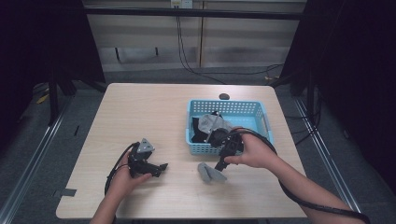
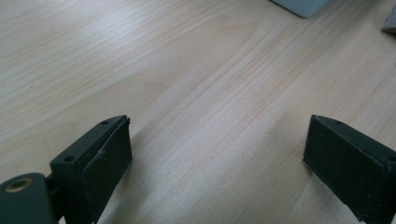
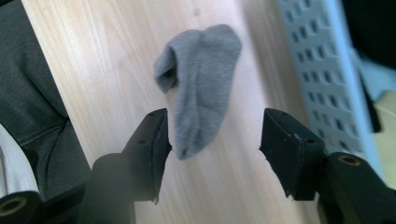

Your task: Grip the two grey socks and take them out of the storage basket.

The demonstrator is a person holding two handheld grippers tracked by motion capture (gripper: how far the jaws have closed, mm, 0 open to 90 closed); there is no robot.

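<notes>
A grey sock (image 1: pixel 210 173) (image 3: pixel 198 91) lies flat on the wooden table just in front of the blue basket (image 1: pixel 265 122). My right gripper (image 1: pixel 219 165) (image 3: pixel 214 140) hovers directly over the sock, open, its jaws either side of the sock's toe end and holding nothing. Dark and grey garments (image 1: pixel 208 126) are piled in the basket's left half. My left gripper (image 1: pixel 162 166) (image 2: pixel 217 149) rests low over bare table at the front left, open and empty, pointing right.
The basket wall (image 3: pixel 327 70) stands close to the right of the sock. A small dark object (image 1: pixel 224 96) lies at the table's far edge. Cables trail from both grippers. A person's dark trousers (image 3: pixel 32 102) lie past the table's near edge.
</notes>
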